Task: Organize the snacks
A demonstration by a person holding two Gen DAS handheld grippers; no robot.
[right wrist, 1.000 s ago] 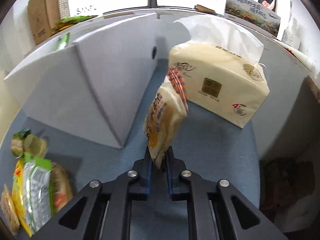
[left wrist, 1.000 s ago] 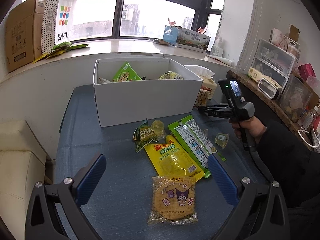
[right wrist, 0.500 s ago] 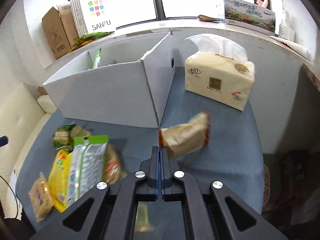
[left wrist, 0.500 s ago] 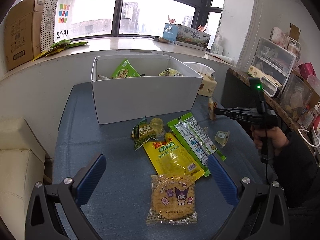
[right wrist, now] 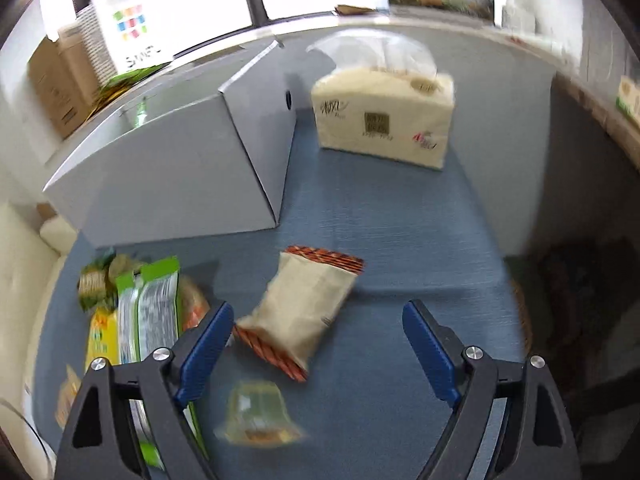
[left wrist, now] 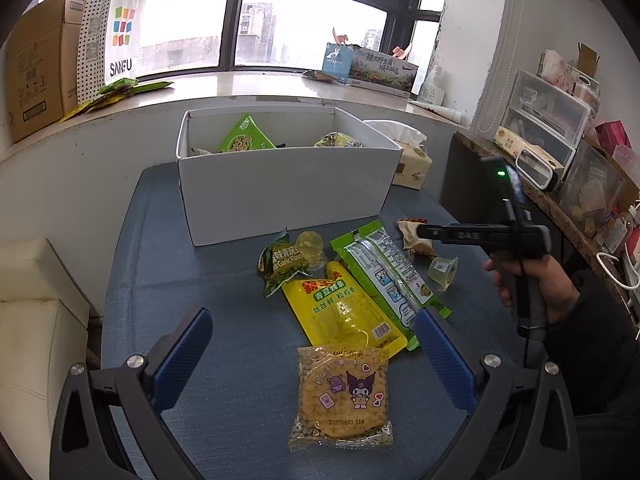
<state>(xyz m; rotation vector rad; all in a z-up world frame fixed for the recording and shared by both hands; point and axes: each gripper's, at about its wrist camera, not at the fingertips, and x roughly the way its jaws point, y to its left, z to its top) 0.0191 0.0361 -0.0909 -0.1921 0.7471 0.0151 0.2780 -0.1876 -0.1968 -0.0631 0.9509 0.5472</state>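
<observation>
The right tongs (right wrist: pixel 318 344) have just been opening and are standing wide, releasing a beige snack packet (right wrist: pixel 298 312) that is lying loose on the blue worktop (right wrist: pixel 400 240), likely pulled nearer for sorting. The left tongs (left wrist: pixel 312 344) are hanging released over a cookie packet (left wrist: pixel 344 396). The white box (left wrist: pixel 280 196) is sitting behind, already holding snacks.

A tissue pack (right wrist: pixel 384 116) stands beside the white box, a paper bag (left wrist: pixel 114 40) and carton (left wrist: pixel 36 76) on the windowsill.
</observation>
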